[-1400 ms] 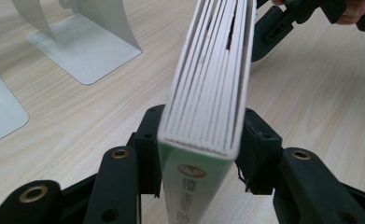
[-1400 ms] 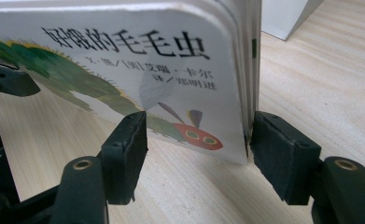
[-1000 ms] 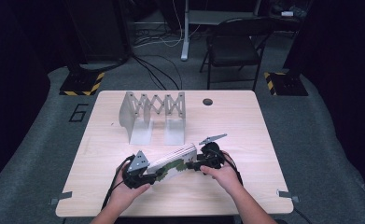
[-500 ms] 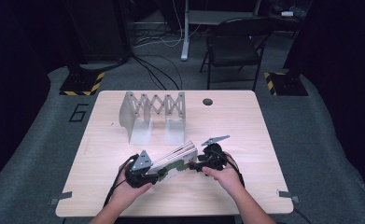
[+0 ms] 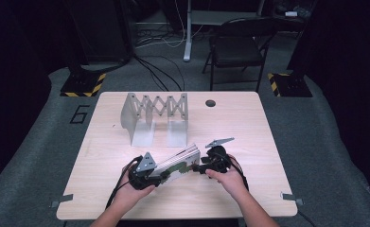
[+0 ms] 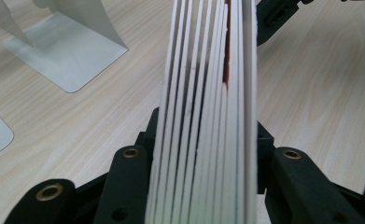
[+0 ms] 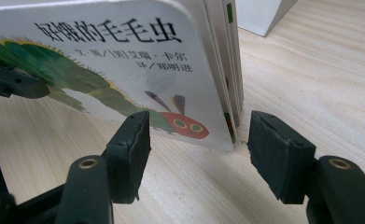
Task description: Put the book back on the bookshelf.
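A thick board book (image 5: 179,161) sits low in the middle of the high view, on the bench (image 5: 249,127), tilted from lower left to upper right between the two hands. The left claw (image 5: 161,174) is clenched on the book's lower-left end: in the left claw view the fanned white page edges (image 6: 203,116) run straight up between the two black jaws, which press against both outer sides. The right claw (image 5: 198,168) meets the book's other end; in the right claw view its pads stand apart on either side of the lower corner of the cover (image 7: 101,65), which bears a green caterpillar with a red head, and a gap shows between the right pad and the pages, so it is released, the jaws having just been closing with the corner between them. A grey folding book rack (image 5: 155,116) stands near the upper left of the bench, well apart from the book. A small dark hole (image 5: 210,103) lies at the bench's far edge.
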